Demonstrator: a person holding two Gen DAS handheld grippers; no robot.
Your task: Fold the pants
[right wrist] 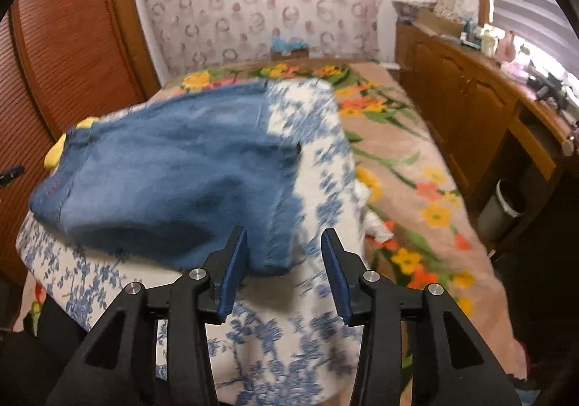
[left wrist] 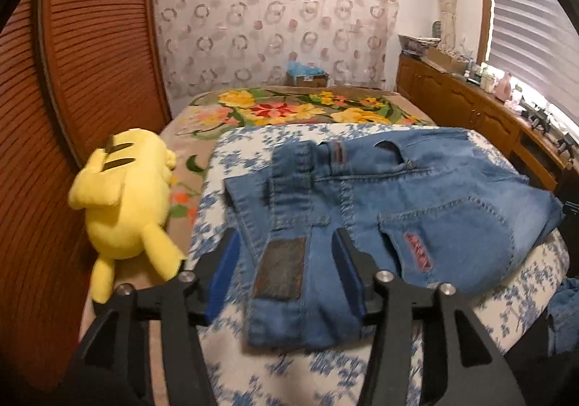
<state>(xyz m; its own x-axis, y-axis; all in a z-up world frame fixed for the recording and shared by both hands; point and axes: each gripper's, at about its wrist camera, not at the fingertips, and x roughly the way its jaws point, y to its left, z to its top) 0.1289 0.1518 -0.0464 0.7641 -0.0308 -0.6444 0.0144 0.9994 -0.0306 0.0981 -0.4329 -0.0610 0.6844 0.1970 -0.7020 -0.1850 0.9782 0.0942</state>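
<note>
Folded blue jeans (left wrist: 398,196) lie on a white cloth with blue flowers (left wrist: 325,362) spread over the bed. In the left wrist view the waistband end with a brown leather patch (left wrist: 280,270) lies between the blue pads of my left gripper (left wrist: 286,235). Its jaws stand apart and do not press the denim. In the right wrist view the jeans (right wrist: 173,174) are blurred. One of their corners lies just inside the gap of my right gripper (right wrist: 285,231), near its left pad (right wrist: 233,272), and those jaws are also apart.
A yellow plush toy (left wrist: 126,196) lies left of the jeans on the flowered blanket (left wrist: 289,109). A louvred wooden door (left wrist: 90,44) stands at the left. Right of the bed a wooden cabinet (right wrist: 452,98) carries small items, with a grey bin (right wrist: 503,206) on the floor.
</note>
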